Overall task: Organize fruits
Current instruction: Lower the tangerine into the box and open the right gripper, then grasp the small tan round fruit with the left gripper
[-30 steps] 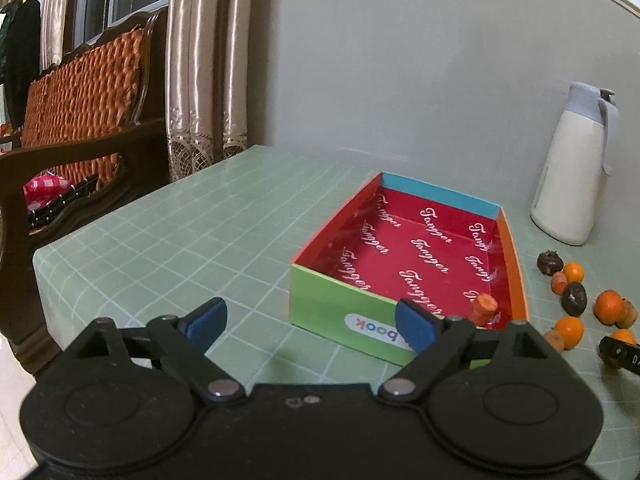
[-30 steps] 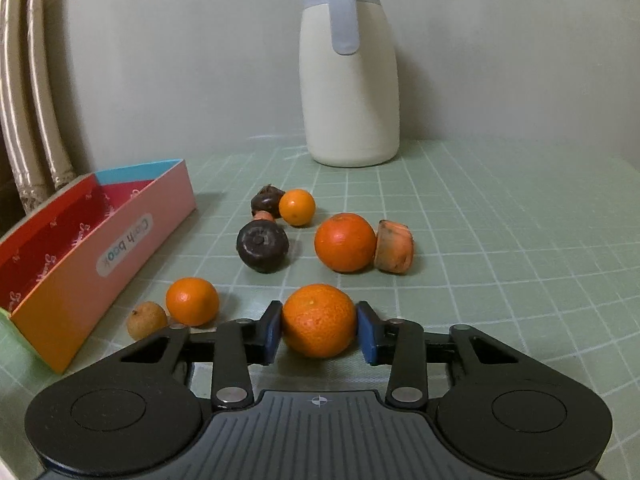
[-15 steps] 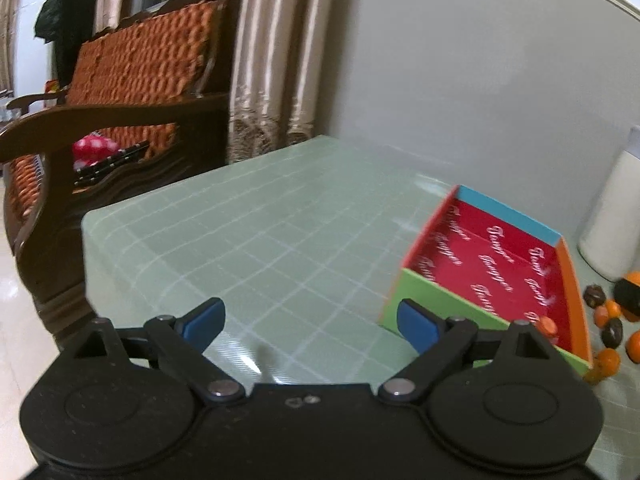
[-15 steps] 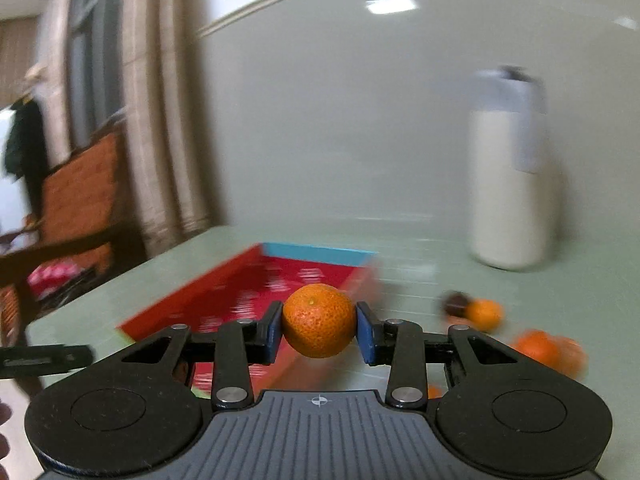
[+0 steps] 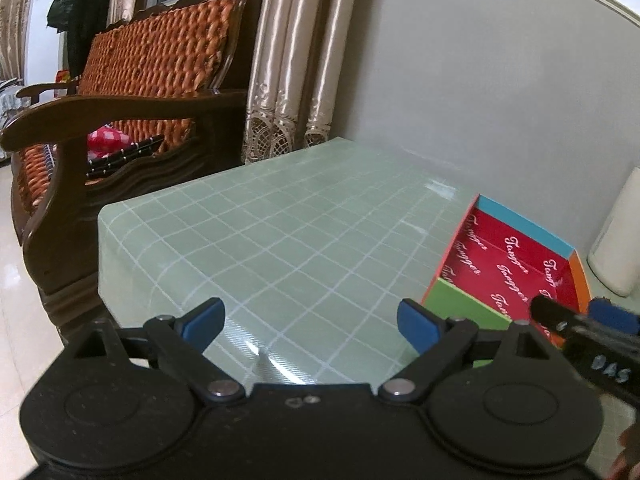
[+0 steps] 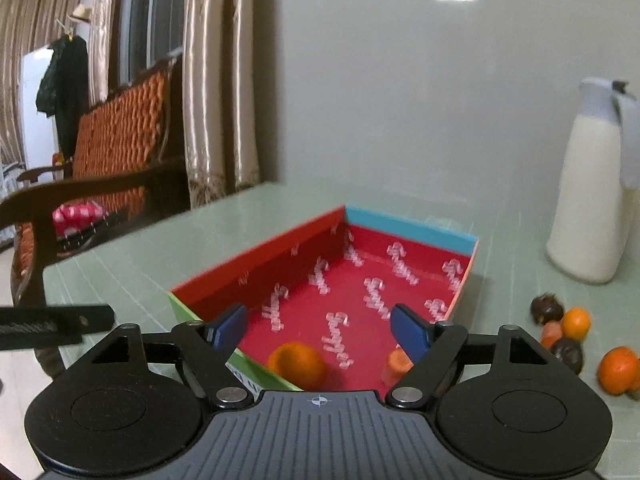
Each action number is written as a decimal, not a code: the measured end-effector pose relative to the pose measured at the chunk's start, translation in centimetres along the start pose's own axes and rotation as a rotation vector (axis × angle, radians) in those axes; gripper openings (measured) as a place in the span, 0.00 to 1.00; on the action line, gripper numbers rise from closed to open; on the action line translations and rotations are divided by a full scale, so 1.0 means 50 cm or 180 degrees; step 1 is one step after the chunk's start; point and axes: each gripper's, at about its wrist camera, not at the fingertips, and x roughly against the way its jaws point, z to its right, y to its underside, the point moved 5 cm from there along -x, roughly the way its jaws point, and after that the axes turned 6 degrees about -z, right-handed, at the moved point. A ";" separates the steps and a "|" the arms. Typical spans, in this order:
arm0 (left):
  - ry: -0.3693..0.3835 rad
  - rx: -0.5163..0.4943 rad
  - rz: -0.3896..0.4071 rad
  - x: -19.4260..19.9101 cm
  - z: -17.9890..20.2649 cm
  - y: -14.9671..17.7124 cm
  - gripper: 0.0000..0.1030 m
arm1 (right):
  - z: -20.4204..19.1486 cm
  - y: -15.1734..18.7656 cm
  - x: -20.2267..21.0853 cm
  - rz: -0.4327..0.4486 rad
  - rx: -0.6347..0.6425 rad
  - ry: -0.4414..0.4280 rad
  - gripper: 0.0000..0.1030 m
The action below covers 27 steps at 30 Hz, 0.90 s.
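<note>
A: Your right gripper (image 6: 318, 326) w/ the orange (image 6: 297, 364)?
B: Jaws just opened, nothing between; orange's in the red box (image 6: 256, 258), near corner. Your left gripper (image 5: 310, 320) spread wide, empty, over table (image 5: 280, 232).

Green-checked table (image 6: 152, 256): box (image 6: 412, 229), jug (image 6: 588, 200), loose fruit (image 6: 576, 322).

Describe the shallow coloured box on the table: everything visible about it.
The box is an open, lidless rectangular tray that looks like printed card. Its inside is red with white script lettering; its outer walls show green, red, blue and orange. It sits flat on the green checked tablecloth, left of the loose fruit and white jug. Inside, near the front wall, lie a blurred orange and a smaller orange-red piece. Neither gripper visibly touches it.
</note>
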 end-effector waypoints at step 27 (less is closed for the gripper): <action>0.1487 -0.2075 0.0190 0.108 0.489 0.154 0.63 | 0.413 0.163 0.338 0.0694 -0.1419 0.2144 1.00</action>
